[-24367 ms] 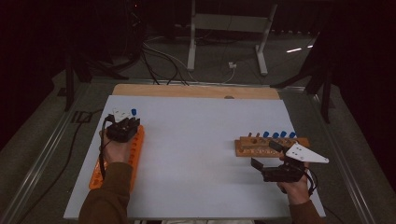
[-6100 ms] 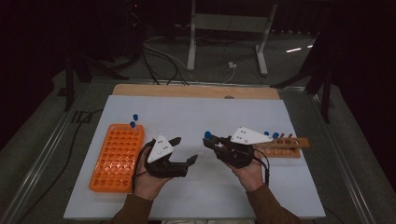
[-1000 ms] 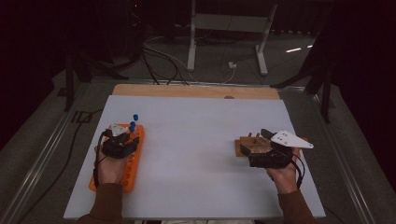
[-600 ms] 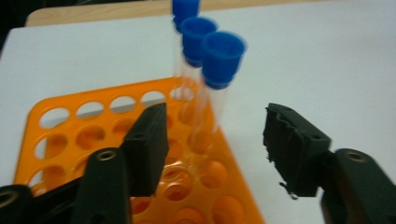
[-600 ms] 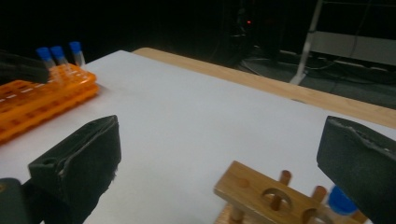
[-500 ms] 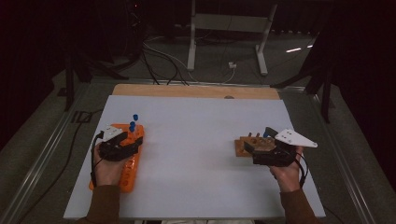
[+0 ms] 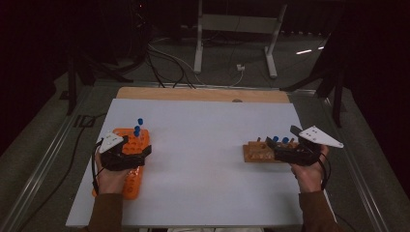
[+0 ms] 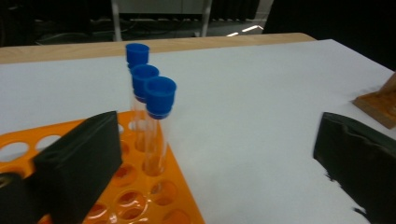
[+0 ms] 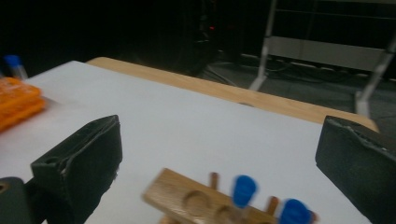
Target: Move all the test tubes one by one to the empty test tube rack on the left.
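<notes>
Entry: tube transfer between two racks, white-covered table (image 7: 208, 159).

Near edge. Two hands, each bearing one claw. Left claw (image 7: 140, 153) sits over the near part of the orange rack (image 7: 133, 181); its jaws have just been opening and now stand wide, with nothing between them (in the left gripper view the three tubes stand beyond the jaws, untouched). Right claw (image 7: 276, 145) lies at the right end of the wooden rack (image 7: 254, 152); in the right gripper view its jaws stand wide apart, nothing held, with the wooden rack and its blue caps low between them, somewhat blurred.

Middle. Orange rack, count one, many round holes, mostly vacant. Blue-capped tubes (image 8: 156, 126) in it, count three, upright in a row at its far end, close together. Wooden rack, count one, well apart from the orange one across bare table. Blue caps on it, count two by the high view (image 7: 280, 140); the claw may cover others.

Far. Wooden strip along the table's far edge (image 7: 203, 94); beyond it a dark floor with cables and a metal stand.

Step in hand, by judgement: a tube has been set into the orange rack and let go; the right claw is lining up for the next pick.

Next move calls for: right claw lowered over one blue cap, jaws squarely either side of the tube, closed below the cap, then lifted straight out of its hole.
</notes>
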Tool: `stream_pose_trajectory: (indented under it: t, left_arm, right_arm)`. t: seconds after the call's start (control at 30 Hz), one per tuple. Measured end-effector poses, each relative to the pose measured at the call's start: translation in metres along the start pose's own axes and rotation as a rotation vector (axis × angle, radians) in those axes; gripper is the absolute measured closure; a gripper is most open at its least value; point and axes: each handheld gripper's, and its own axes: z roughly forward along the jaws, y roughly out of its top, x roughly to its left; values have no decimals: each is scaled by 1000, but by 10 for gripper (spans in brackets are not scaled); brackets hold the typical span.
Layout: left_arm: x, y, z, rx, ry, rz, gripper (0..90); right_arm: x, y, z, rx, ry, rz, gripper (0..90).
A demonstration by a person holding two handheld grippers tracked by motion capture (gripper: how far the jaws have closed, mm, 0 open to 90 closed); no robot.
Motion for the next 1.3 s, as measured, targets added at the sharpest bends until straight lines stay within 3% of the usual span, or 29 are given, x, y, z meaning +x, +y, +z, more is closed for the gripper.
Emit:
stream_pose_trajectory:
  t: [0.37,0.47,0.5,0.53,0.67,1.0,1.13,1.3]
  left_arm:
    - [2,0,-3,-20,-7,-24,7]
    - [4,-1,-5,-30,-11,-41,7]
    - [4,-1,-5,-30,-11,-41,7]
    - [4,-1,-5,-32,-7,-43,7]
    - [4,-1,-6,-33,-12,-46,7]
    - [4,-1,-5,-38,-19,-52,7]
    - [5,-1,-6,-42,-19,-60,7]
    - [6,-1,-6,-45,-24,-63,7]
  right_arm:
    - [-29,-10,-3,39,-75,28,108]
    - [-36,-20,-4,56,-79,39,311]
    - [-36,-20,-4,56,-79,39,311]
    - [-38,-26,-4,65,-86,37,414]
    - [-43,-34,-2,75,-92,53,537]
    - [-43,-46,9,144,-70,34,684]
    - [-38,-52,14,168,-76,0,741]
    - [-32,-54,17,175,-95,-33,742]
